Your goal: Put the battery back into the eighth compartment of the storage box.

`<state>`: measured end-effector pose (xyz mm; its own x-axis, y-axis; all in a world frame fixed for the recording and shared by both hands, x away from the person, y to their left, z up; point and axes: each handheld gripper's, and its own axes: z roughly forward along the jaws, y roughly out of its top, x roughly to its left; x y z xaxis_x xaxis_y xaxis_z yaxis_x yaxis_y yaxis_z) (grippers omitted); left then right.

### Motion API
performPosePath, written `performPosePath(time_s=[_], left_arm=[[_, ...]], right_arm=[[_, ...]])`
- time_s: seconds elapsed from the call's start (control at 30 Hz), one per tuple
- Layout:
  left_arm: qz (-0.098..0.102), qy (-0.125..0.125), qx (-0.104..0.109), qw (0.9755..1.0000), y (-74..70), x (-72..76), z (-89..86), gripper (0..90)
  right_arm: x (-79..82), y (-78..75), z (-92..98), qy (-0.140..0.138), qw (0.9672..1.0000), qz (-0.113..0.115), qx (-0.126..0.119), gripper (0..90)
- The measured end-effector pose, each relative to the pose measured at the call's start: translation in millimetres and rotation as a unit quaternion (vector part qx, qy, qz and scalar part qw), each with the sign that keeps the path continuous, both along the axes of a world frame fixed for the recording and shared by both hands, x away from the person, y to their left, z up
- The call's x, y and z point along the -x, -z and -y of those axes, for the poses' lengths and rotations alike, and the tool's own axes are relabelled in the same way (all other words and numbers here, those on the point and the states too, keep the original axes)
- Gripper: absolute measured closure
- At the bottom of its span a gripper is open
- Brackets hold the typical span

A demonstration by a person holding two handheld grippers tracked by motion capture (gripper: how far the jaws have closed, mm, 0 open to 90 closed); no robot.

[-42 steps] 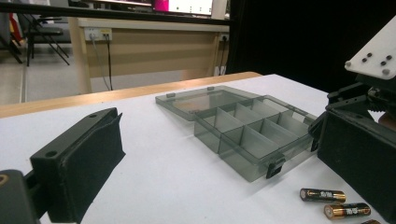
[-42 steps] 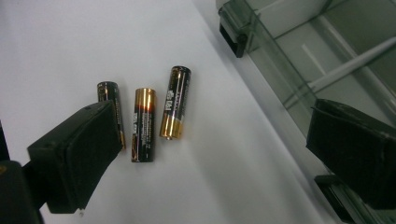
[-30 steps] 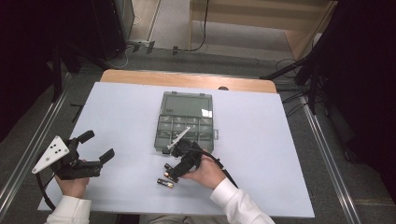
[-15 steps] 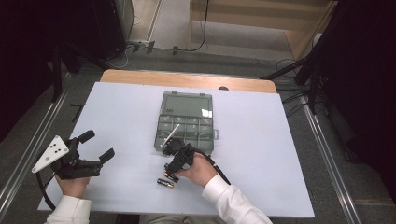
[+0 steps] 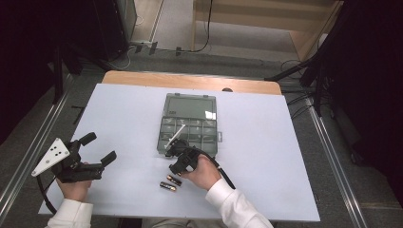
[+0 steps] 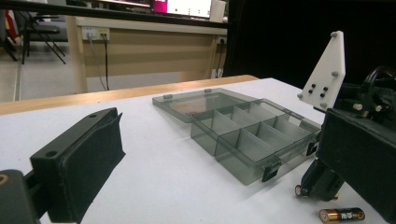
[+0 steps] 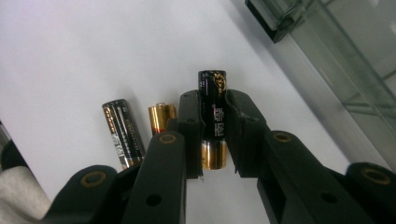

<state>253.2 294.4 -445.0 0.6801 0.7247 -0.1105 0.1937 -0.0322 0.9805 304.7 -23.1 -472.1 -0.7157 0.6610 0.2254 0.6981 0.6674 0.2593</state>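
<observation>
Change: the right gripper [image 5: 177, 159] has drawn in from the box [image 5: 190, 124] edge toward the two batteries [image 5: 171, 183] lying on the table [image 5: 294, 156]; the left gripper [image 5: 97, 149] has not moved.
Right gripper: its jaws are closed on a battery [image 7: 212, 126], held along its length, black end pointing away, gold end toward the hand.
Meaning: I judge the pick is done; the next step is likely to carry this battery to a compartment of the box.
Left gripper: jaws wide apart, holding nothing, well to the left of the box.
Box: lid laid open on the far side, divided compartments look empty in the left gripper view [image 6: 243, 135].
Loose batteries: just in front of the box, near the right hand; in the right gripper view they lie just left of the held one [image 7: 122, 133].
Writing: the held battery has a gold mark and small white characters, too small to read; the battery in the left gripper view [image 6: 342, 215] has dark print I cannot read. No brand can be told.
</observation>
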Motion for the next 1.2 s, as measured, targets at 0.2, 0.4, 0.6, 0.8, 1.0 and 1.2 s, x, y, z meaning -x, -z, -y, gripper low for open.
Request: performPosePath(time_s=[0.2, 0.4, 0.6, 0.8, 1.0, 1.2], left_arm=[[-0.001, 0.0, 0.001, 1.0, 0.1, -0.1, -0.2, 0.0], [-0.002, 0.001, 0.002, 1.0, 0.2, -0.1, -0.2, 0.0], [-0.003, 0.002, 0.002, 1.0, 0.4, -0.2, 0.3, 0.0], [-0.004, 0.001, 0.002, 1.0, 0.5, -0.1, 0.4, 0.0], [-0.005, 0.002, 0.002, 1.0, 0.6, -0.1, 0.7, 0.0], [-0.005, 0.002, 0.002, 1.0, 0.6, -0.2, 0.8, 0.0]], right_arm=[[0.5, -6.2, 9.0, 0.017, 0.9992, 0.003, -0.037, 78.0], [0.6, -11.9, 23.8, 0.038, 0.9964, 0.007, -0.076, 78.0], [1.0, -13.1, 44.2, 0.063, 0.9911, 0.011, -0.117, 78.0], [1.7, -17.6, 65.8, 0.089, 0.9843, 0.016, -0.151, 78.1], [4.6, -28.5, 86.3, 0.119, 0.9747, 0.034, -0.186, 78.0], [4.6, -29.9, 106.9, 0.179, 0.9587, 0.064, -0.212, 78.0]])
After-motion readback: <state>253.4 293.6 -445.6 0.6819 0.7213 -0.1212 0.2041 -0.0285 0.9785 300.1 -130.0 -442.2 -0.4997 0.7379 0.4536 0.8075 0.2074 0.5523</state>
